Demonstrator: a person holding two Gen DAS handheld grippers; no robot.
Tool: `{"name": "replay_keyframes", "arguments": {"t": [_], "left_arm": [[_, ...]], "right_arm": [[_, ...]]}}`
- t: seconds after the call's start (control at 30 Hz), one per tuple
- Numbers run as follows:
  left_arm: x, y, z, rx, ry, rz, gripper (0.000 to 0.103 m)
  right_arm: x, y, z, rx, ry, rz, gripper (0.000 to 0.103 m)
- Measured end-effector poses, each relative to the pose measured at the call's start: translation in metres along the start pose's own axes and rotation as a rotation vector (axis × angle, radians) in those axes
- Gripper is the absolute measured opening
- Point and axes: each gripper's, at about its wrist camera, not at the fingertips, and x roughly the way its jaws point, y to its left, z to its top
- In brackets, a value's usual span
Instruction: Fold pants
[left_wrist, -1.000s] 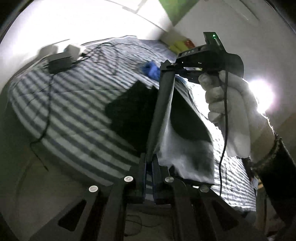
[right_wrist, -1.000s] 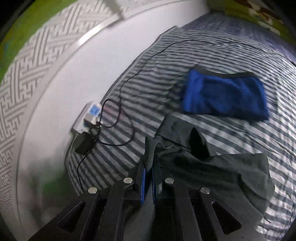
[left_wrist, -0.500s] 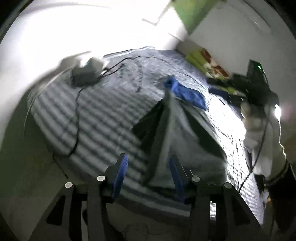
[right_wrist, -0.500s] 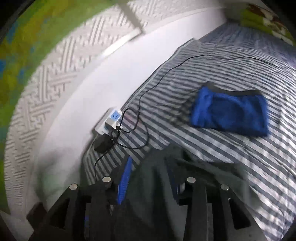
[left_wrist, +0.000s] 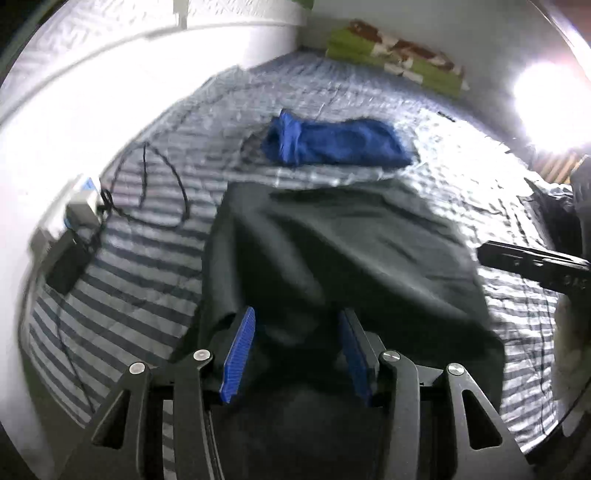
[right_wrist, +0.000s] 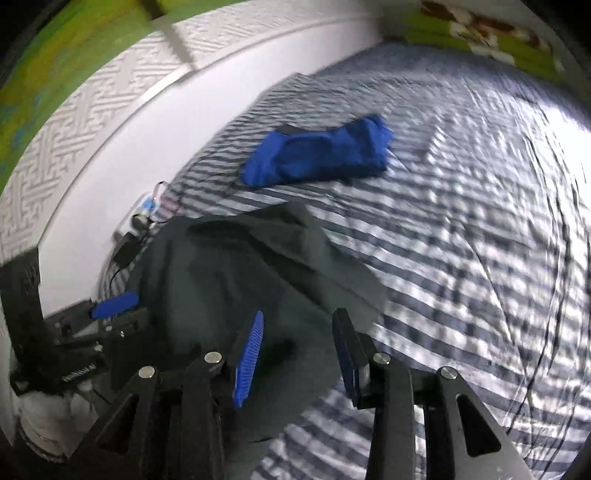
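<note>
Dark grey pants (left_wrist: 332, 251) lie spread in a loose heap on the striped bed (left_wrist: 147, 266), their near edge under both grippers. My left gripper (left_wrist: 295, 332) is open just above the near edge, with nothing between its blue pads. In the right wrist view the same pants (right_wrist: 236, 273) lie at the lower left. My right gripper (right_wrist: 299, 332) is open over their right edge and holds nothing. The left gripper (right_wrist: 110, 306) shows at the left of that view, and the right gripper's body (left_wrist: 535, 262) shows at the right edge of the left wrist view.
A folded blue garment (left_wrist: 332, 144) lies farther up the bed (right_wrist: 461, 221), beyond the pants. A white power strip (left_wrist: 81, 206) with a black adapter and cables sits at the bed's left edge by the white wall. Green patterned bedding (left_wrist: 395, 62) lies at the far end.
Both grippers were shut on the pants and held them up; they opened, and the pants dropped flat onto the bed. Both grippers now sit lower, over the near edge.
</note>
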Motion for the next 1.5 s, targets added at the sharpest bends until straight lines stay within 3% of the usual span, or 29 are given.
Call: {"name": "replay_keyframes", "arguments": {"t": [0.1, 0.23, 0.33, 0.47, 0.6, 0.77, 0.8, 1.03, 1.07, 1.1, 1.13, 1.23, 1.5], "left_arm": [[0.004, 0.009, -0.002, -0.014, 0.002, 0.062, 0.051], [-0.038, -0.001, -0.019, 0.021, -0.063, 0.075, 0.058], [-0.068, -0.041, -0.048, 0.110, -0.079, 0.005, 0.071], [-0.082, -0.110, -0.097, 0.254, -0.054, -0.023, 0.072], [-0.065, -0.154, -0.119, 0.353, -0.015, 0.006, 0.072], [-0.043, -0.174, -0.129, 0.411, 0.019, 0.076, 0.072], [-0.040, -0.172, -0.128, 0.408, 0.025, 0.075, 0.069], [-0.033, -0.165, -0.128, 0.374, 0.062, 0.040, 0.021], [-0.033, -0.162, -0.127, 0.372, 0.062, 0.034, 0.019], [-0.036, -0.160, -0.126, 0.371, 0.060, 0.026, 0.015], [-0.038, -0.159, -0.124, 0.367, 0.059, 0.018, 0.013], [-0.047, -0.151, -0.121, 0.346, 0.062, -0.020, 0.010], [-0.066, -0.148, -0.127, 0.376, 0.057, -0.041, 0.009]], "right_arm": [[0.017, -0.023, -0.002, 0.048, 0.084, -0.026, 0.036], [0.001, -0.057, -0.014, 0.151, 0.044, 0.044, 0.037], [-0.008, -0.080, -0.027, 0.233, 0.042, 0.125, 0.040], [-0.004, -0.095, -0.029, 0.297, 0.049, 0.162, 0.040], [0.004, -0.096, -0.023, 0.321, 0.051, 0.181, 0.041], [0.019, -0.096, -0.007, 0.354, 0.056, 0.207, 0.043], [0.022, -0.096, -0.004, 0.364, 0.059, 0.216, 0.043], [0.038, -0.094, 0.005, 0.404, 0.077, 0.271, 0.042], [0.039, -0.094, 0.004, 0.405, 0.082, 0.279, 0.040], [0.040, -0.093, 0.004, 0.401, 0.083, 0.282, 0.028], [0.039, -0.091, 0.004, 0.392, 0.085, 0.278, 0.015], [0.033, -0.086, 0.009, 0.350, 0.074, 0.251, 0.006], [0.025, -0.058, 0.038, 0.225, 0.057, 0.163, 0.002]]}}
